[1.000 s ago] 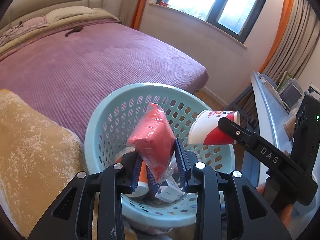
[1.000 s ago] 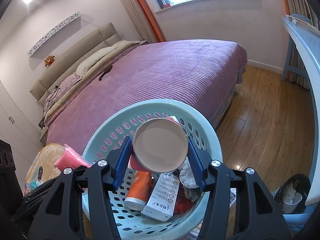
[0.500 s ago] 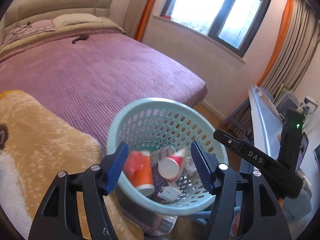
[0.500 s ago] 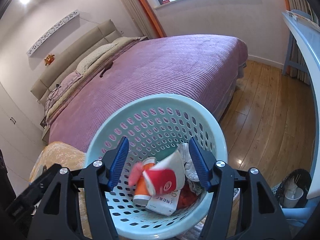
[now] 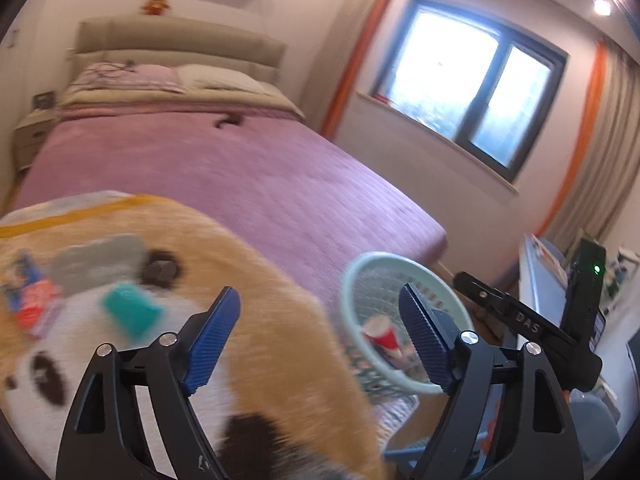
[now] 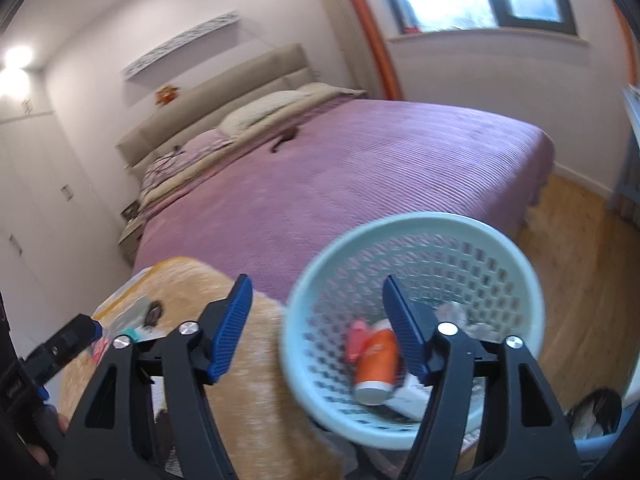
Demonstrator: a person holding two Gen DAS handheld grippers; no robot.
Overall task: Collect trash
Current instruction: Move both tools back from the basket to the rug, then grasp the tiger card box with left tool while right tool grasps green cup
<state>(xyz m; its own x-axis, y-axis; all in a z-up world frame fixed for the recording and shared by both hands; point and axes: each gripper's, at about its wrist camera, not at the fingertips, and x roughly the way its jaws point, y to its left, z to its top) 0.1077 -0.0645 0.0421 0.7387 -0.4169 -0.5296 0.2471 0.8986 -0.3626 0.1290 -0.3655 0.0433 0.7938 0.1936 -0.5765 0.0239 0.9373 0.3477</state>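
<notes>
One pale-green perforated plastic basket (image 6: 420, 236) holds one red paper cup (image 5: 382, 334) and one orange bottle with a white cap (image 6: 376, 368). One teal plastic cup (image 5: 130, 312) and one red-and-blue snack packet (image 5: 30, 300) lie on one orange plush blanket (image 5: 256, 272).

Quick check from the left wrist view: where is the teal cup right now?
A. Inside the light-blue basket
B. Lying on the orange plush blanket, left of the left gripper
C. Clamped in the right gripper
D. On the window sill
B: the teal cup lies on the orange plush blanket, outside the basket; the left gripper is open and empty.
</notes>
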